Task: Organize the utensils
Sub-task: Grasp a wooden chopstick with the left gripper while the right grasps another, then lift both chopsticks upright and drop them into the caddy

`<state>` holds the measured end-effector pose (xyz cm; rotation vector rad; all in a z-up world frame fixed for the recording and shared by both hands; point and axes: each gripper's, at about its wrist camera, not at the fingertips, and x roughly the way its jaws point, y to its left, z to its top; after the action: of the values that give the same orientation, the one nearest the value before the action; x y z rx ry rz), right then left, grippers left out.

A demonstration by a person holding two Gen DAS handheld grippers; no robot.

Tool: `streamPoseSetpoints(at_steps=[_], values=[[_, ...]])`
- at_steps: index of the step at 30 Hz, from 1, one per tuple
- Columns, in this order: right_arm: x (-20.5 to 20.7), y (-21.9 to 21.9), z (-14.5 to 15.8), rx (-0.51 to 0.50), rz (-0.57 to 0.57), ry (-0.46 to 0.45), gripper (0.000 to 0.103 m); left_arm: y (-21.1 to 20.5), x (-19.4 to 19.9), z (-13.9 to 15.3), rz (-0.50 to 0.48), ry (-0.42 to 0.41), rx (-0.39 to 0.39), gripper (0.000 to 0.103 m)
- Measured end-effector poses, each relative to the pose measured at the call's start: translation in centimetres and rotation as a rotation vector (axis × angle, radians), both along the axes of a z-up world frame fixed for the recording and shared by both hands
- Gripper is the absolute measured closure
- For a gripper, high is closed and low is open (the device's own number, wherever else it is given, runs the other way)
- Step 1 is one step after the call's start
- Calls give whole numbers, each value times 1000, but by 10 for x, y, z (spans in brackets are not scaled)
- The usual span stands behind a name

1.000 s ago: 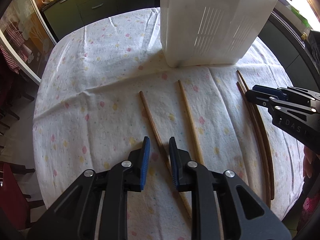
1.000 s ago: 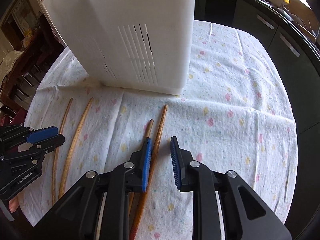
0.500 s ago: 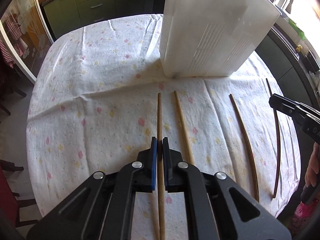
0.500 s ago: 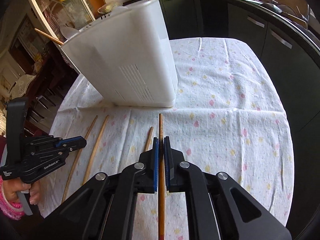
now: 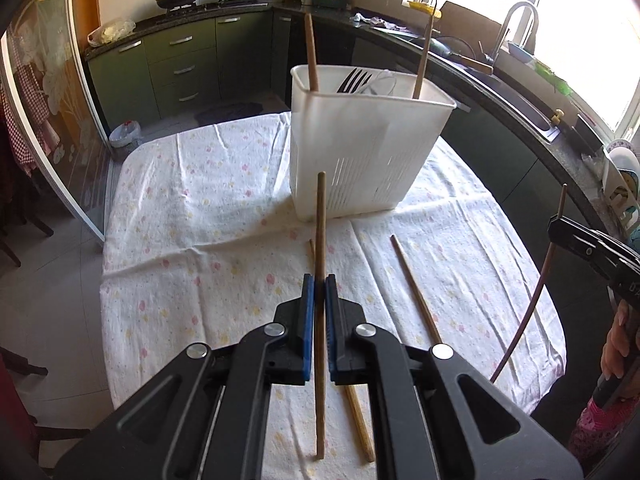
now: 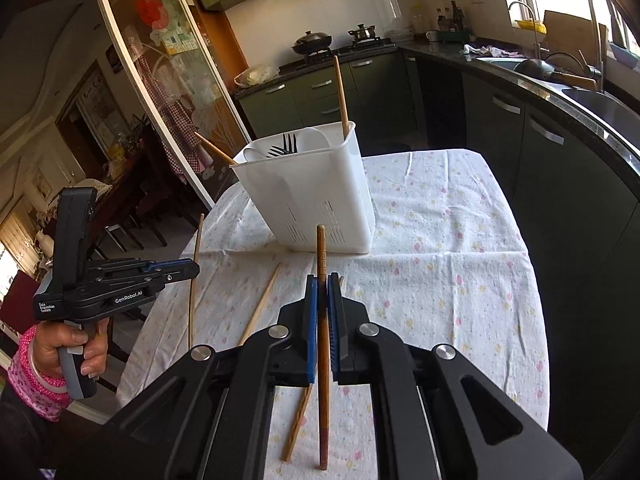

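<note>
Left wrist view: the left claw (image 5: pixel 319 292) is pinched tight on a brown chopstick (image 5: pixel 320 240). The stick is lifted off the table (image 5: pixel 180 208). Its long side runs straight ahead, and its far tip points at the white utensil basket (image 5: pixel 360 152). The basket stands upright in the middle of the flowered tablecloth. It already has a fork (image 5: pixel 350 80) and two tall sticks inside. Two more chopsticks (image 5: pixel 416 292) lie flat on the cloth, just in front of the basket. At the right edge, the right claw (image 5: pixel 560 226) grips a thin dark chopstick (image 5: pixel 538 280) that points up.

Right wrist view: the right claw (image 6: pixel 322 296) is squeezed shut on a reddish chopstick (image 6: pixel 321 256). It points ahead toward the utensil basket (image 6: pixel 312 200) too. On the left side, the left claw (image 6: pixel 192 268) holds its stick (image 6: pixel 197 248) standing almost straight up. One light chopstick (image 6: pixel 264 300) rests on the table between the two claws. Another may lie under the right claw, but it is mostly hidden.

The step now looks like carrying. Both sticks are picked up, and neither is in the basket yet. Next, each claw should rise above the rim, tip its stick upright, and let it drop inside.
</note>
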<state>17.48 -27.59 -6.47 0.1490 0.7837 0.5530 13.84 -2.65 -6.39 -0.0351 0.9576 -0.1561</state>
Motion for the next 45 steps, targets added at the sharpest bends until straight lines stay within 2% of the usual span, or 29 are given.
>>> streamPoseSetpoints(at_steps=[9, 17, 22, 27, 31, 34, 36, 40, 44, 45], values=[[-26, -1, 34, 32, 13, -72, 97, -5, -25, 41, -36, -91, -18, 98], [-21, -2, 80, 29, 9, -163, 97, -7, -27, 77, -43, -174, -26, 98], [-6, -3, 130, 65, 2, -241, 97, -12, -25, 101, -51, -218, -30, 98], [16, -1, 189, 106, -59, -368, 97, -19, -26, 130, -61, -273, -31, 98], [43, 9, 216, 93, -125, -451, 97, -23, -26, 156, -68, -324, -37, 98], [73, 21, 215, 80, -144, -459, 97, -25, -24, 174, -68, -367, -36, 98], [92, 30, 202, 67, -145, -433, 97, -25, -20, 185, -67, -390, -41, 98], [122, 46, 162, 28, -133, -355, 97, -21, -8, 201, -39, -436, -55, 98], [135, 56, 116, -16, -107, -288, 96, -14, 12, 209, 3, -462, -68, 98], [135, 57, 107, -21, -102, -276, 88, -12, 17, 210, 15, -469, -70, 98]])
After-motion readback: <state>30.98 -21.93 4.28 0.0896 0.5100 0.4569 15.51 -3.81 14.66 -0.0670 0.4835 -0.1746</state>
